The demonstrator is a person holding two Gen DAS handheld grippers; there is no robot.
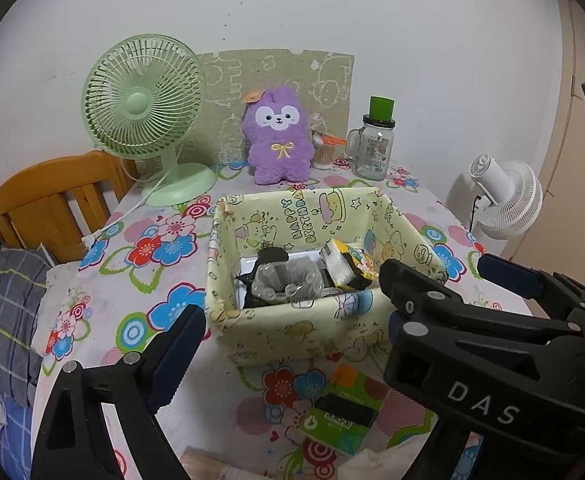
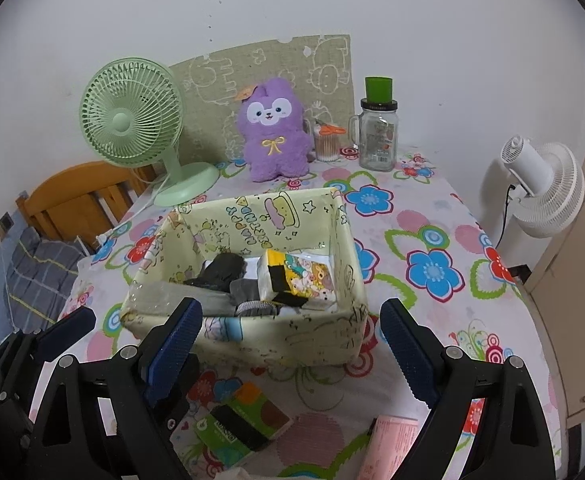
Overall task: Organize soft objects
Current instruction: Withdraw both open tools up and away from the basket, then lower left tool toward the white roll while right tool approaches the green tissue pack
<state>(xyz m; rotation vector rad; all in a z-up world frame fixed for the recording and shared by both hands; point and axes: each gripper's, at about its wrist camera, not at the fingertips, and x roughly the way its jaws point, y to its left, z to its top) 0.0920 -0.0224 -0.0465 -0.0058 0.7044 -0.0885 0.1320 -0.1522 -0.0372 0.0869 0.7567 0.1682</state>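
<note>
Your right tongs (image 1: pixel 432 284) hide the box's (image 1: pixel 292 332) near right corner; pink packet (image 2: pixel 392 446) cut off at bottom edge; jar label (image 2: pixel 380 148) unreadable.

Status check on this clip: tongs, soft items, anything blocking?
Both tongs, left and right, open, empty. Green tissue pack lies on table before fabric box. Purple plush at back. Path clear.
</note>
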